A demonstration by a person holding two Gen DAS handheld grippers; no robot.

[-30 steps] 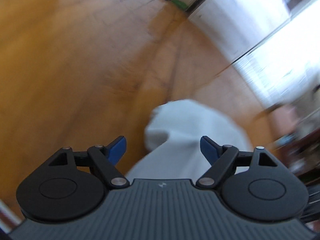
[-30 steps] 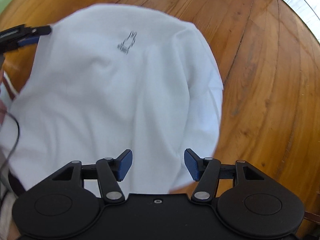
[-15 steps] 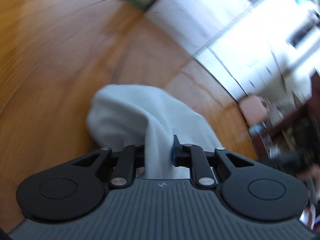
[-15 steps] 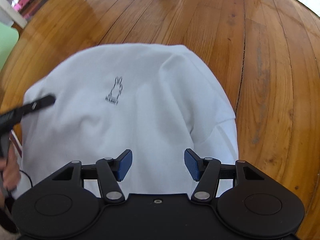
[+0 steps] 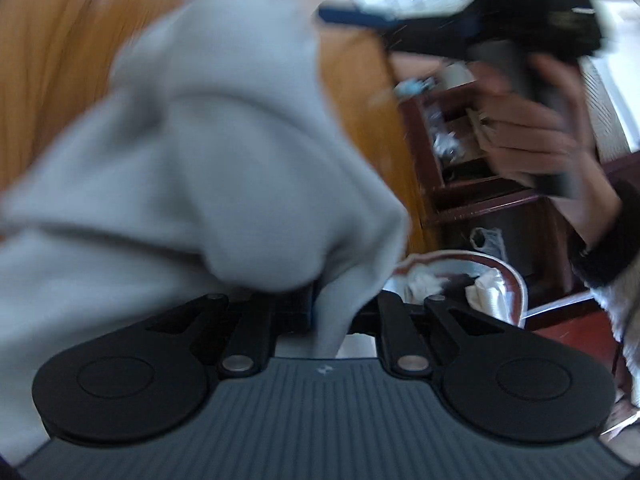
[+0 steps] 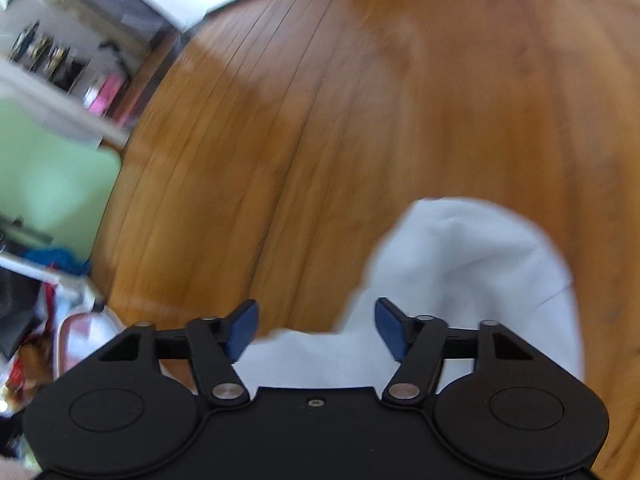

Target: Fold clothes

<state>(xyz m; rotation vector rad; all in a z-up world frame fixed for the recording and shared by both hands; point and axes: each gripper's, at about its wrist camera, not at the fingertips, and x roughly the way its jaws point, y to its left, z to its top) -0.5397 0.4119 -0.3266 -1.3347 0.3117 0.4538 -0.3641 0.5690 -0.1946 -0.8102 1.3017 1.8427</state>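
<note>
A white garment [image 5: 208, 168] fills the left wrist view, bunched and lifted off the wooden floor [image 5: 48, 40]. My left gripper [image 5: 332, 312] is shut on a fold of the garment, which hangs between its jaws. In the right wrist view the same white garment [image 6: 472, 264] lies low and to the right on the floor [image 6: 320, 120]. My right gripper [image 6: 314, 330] is open and empty, its blue pads [image 6: 242, 330] just above the cloth's edge. The right gripper also shows in the left wrist view [image 5: 500, 16], held in a hand at the upper right.
A dark wooden shelf unit [image 5: 480, 184] and a round basket with cloths [image 5: 460, 280] stand to the right in the left wrist view. In the right wrist view, a green surface [image 6: 52, 184], cluttered shelves [image 6: 60, 60] and a pink-rimmed container [image 6: 84, 340] lie to the left.
My left gripper closed on the garment and has lifted it while swinging right. My right gripper has turned away from above the spread garment toward its edge, still open.
</note>
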